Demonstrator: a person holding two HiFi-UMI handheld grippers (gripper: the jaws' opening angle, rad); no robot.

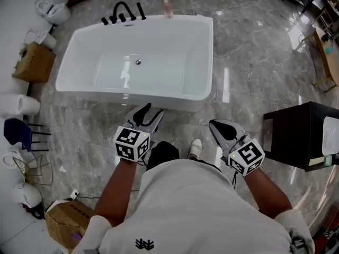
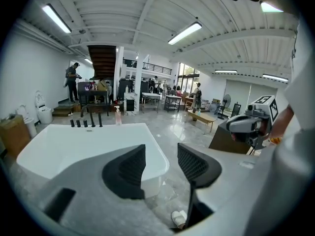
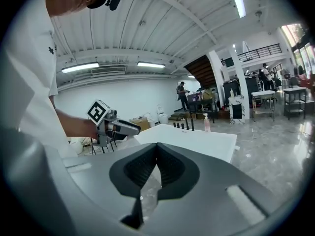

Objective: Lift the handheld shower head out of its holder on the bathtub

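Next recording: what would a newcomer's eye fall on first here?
A large white bathtub fills the head view's upper middle, with black tap fittings and a pink bottle at its far edge. Nearer the person, above the grey marble floor, the left hand-held gripper is open and empty and the right hand-held gripper is shut.

Bright ceiling strip lights (image 2: 184,32), glare on glossy floor (image 1: 228,83), fisheye-warped edges, dark vignette corners
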